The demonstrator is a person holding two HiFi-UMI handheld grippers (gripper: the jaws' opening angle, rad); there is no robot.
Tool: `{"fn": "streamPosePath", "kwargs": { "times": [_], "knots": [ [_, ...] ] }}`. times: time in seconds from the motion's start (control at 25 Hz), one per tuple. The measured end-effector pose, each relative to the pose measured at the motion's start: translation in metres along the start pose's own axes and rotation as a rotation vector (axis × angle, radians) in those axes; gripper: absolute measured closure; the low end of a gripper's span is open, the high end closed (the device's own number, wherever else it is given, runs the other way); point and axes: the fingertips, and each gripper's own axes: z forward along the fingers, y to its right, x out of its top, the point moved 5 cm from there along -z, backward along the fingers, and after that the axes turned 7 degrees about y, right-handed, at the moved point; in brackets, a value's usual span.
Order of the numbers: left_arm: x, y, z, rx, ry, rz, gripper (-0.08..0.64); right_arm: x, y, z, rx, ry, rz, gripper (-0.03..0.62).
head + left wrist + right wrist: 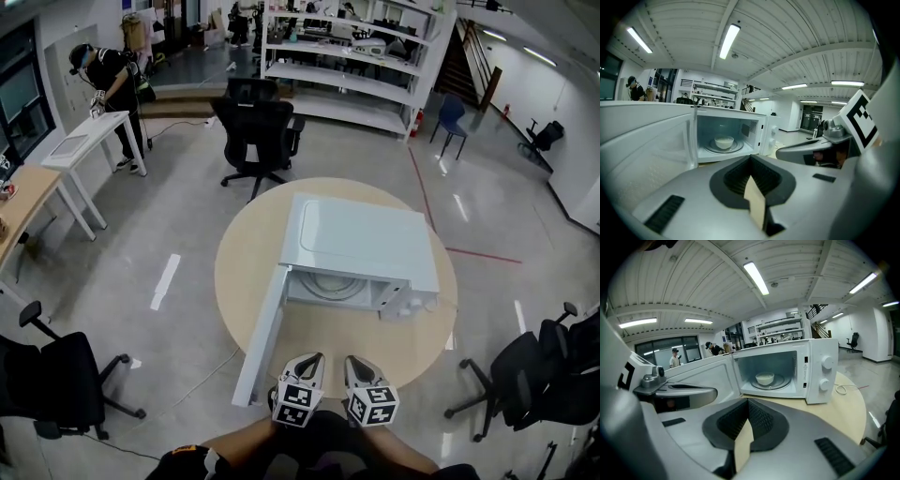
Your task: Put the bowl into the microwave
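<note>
A white microwave (361, 239) stands on the round wooden table (239, 281) with its door (262, 328) swung wide open toward me. A small white bowl (724, 141) (765, 378) sits on the glass turntable inside the cavity. Both grippers hang side by side at the table's near edge, in front of the opening. The left gripper (306, 360) (751, 160) is shut with nothing in it. The right gripper (357, 360) (748, 402) is shut and empty as well. Neither touches the microwave or the bowl.
Black office chairs stand behind the table (255, 127), at the left (56, 380) and at the right (539, 370). White shelving (347, 61) fills the back. A person (108, 80) stands at a white desk far left. A cable (841, 389) lies beside the microwave.
</note>
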Motion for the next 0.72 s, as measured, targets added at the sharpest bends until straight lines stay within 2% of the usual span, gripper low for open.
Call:
{"fn": "streamPosePath", "kwargs": {
  "times": [0.12,0.4,0.6,0.72],
  "knots": [
    [-0.003,0.013,-0.003,0.020,-0.004,-0.008,0.512,0.000,0.007,-0.010,0.026,0.004,-0.022,0.575],
    [-0.004,0.053,-0.011,0.038,0.028,-0.048,0.512,0.000,0.032,-0.047,0.036,0.023,0.017,0.574],
    [-0.016,0.079,-0.017,0.095,0.009,-0.048,0.512,-0.012,0.046,-0.078,0.052,0.014,0.019,0.575],
    [-0.025,0.098,-0.019,0.099,-0.006,-0.046,0.512,-0.020,0.056,-0.095,0.055,0.014,0.025,0.575]
  ]
}}
